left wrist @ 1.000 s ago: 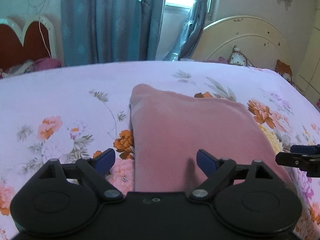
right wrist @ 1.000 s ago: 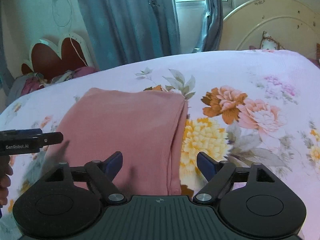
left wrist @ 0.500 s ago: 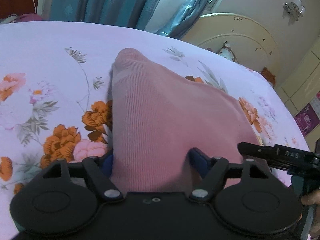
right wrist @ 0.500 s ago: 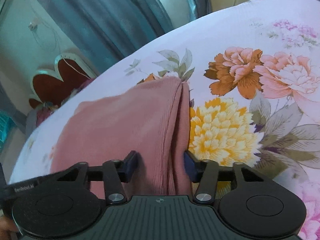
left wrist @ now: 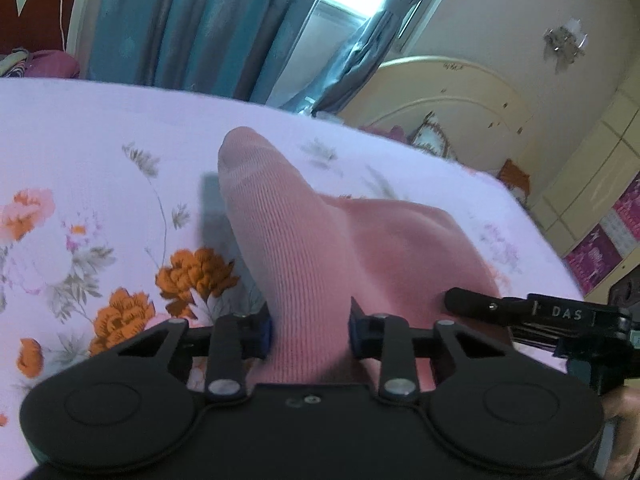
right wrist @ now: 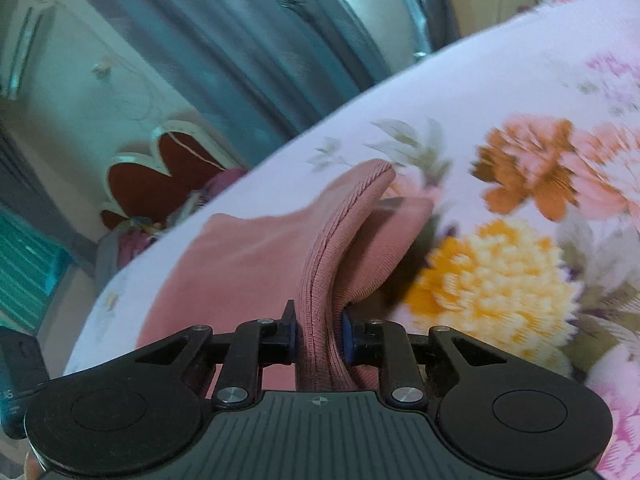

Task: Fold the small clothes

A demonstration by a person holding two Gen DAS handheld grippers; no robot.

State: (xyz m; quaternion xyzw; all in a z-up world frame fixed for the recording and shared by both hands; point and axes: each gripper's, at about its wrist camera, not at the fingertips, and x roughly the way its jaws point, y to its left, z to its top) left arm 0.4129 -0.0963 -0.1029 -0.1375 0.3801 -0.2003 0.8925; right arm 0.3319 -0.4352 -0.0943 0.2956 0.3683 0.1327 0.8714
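Pink ribbed knit garment (left wrist: 320, 248) fills the middle of the left wrist view, lying on the pale lilac bedsheet printed with orange and pink flowers (left wrist: 100, 184), and its near edge is bunched right into the left gripper (left wrist: 310, 330). Those jaws have just been closing, and now the blue-padded fingers (left wrist: 264, 332) press on a thick ridge of the cloth from both sides, a narrow gap packed with fabric. That ridge rises away from the gripper to a rounded tip, casting a shadow on the sheet to its left. Off to the right, the other black gripper's finger (left wrist: 500, 308) reaches in over the garment's right-hand part. Behind the bed hang teal curtains (left wrist: 192, 24) beside a bright window, and a cream curved headboard (left wrist: 452, 96) stands at the far right.

Over to the right wrist view: the same pink garment (right wrist: 240, 252) again, on the flowered sheet (right wrist: 520, 208). The right gripper (right wrist: 318, 338) has also just been closing, and its fingers (right wrist: 290, 336) pinch a stitched, folded edge of the knit between them, drawn close together. The pinched fold stands up as a crest running away from the jaws, with a lower layer of the garment showing to its right. This picture is blurred toward the flowers.
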